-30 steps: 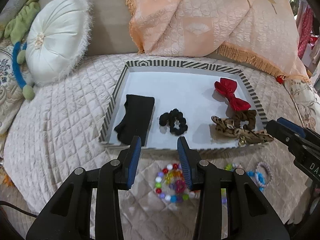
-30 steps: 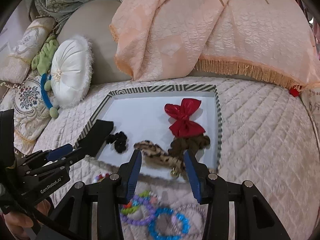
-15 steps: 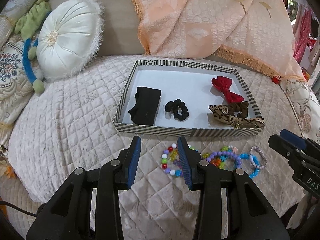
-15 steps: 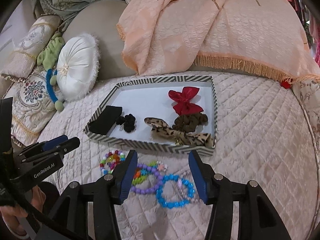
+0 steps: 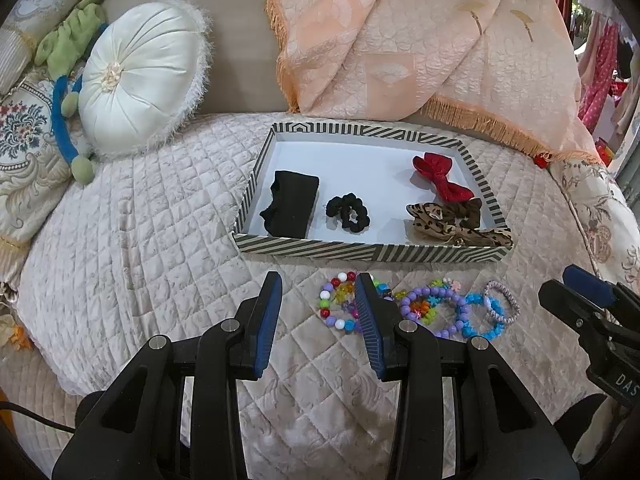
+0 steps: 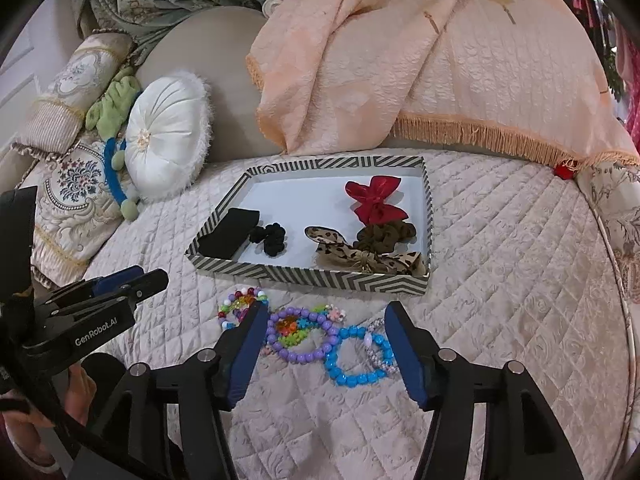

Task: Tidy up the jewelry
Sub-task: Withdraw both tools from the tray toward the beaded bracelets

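Observation:
A striped tray (image 5: 372, 253) (image 6: 308, 276) sits on the quilted bed. It holds a black headband (image 5: 292, 202), a black scrunchie (image 5: 347, 212), a red bow (image 5: 438, 176), a brown scrunchie (image 6: 384, 236) and a leopard bow (image 5: 448, 228). In front of the tray lie bead bracelets: multicoloured (image 5: 338, 302) (image 6: 238, 306), purple (image 5: 434, 312) (image 6: 300, 334), blue (image 5: 482, 316) (image 6: 356, 356) and a thin lilac one (image 5: 502, 302). My left gripper (image 5: 318, 312) is open and empty, above the bed just left of the bracelets. My right gripper (image 6: 326, 344) is open and empty, above the purple and blue bracelets.
A round white cushion (image 5: 136, 80) and embroidered pillows (image 6: 68, 196) lie at the left. A peach fringed blanket (image 5: 420, 40) is draped behind the tray. The bed's edge curves down at the front and right.
Both grippers have pulled back from the tray towards the bed's front. The bracelets now show in full in front of the tray. Both stay open.

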Motion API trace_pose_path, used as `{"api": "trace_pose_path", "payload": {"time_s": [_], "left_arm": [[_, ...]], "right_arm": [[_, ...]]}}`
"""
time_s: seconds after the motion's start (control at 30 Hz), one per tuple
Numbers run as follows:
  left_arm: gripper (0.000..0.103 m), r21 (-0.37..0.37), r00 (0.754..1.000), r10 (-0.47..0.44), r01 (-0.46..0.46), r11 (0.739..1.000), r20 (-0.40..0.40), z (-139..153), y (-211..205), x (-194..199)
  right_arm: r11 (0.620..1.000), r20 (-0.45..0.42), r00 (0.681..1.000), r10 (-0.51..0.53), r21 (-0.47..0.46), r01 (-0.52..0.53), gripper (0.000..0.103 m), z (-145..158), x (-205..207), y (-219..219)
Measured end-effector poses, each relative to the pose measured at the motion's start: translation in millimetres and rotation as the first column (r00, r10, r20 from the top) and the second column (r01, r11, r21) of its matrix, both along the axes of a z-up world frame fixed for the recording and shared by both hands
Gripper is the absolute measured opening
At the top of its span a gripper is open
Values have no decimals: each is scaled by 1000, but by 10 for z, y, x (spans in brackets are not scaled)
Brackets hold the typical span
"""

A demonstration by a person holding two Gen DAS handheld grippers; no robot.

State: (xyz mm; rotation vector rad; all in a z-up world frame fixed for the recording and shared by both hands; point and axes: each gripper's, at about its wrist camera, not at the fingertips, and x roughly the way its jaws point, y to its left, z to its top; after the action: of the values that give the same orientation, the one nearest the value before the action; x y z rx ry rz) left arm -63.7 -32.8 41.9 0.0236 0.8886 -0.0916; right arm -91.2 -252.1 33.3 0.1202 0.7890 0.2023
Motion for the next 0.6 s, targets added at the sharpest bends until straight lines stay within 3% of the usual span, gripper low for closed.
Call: {"api": "trace_pose_path", "payload": {"time_s": [0.4,0.6], "left_arm": [[37,-12,1000,1,-2,1000,-30,-62,17,-10],[38,-101,995,5,-16,995,-102,-127,203,99]], "right_arm": [[1000,-21,1000,0,-6,0,61,-63,-60,-28],[1000,-49,999,0,-11,0,61,-165,-68,-76]]}}
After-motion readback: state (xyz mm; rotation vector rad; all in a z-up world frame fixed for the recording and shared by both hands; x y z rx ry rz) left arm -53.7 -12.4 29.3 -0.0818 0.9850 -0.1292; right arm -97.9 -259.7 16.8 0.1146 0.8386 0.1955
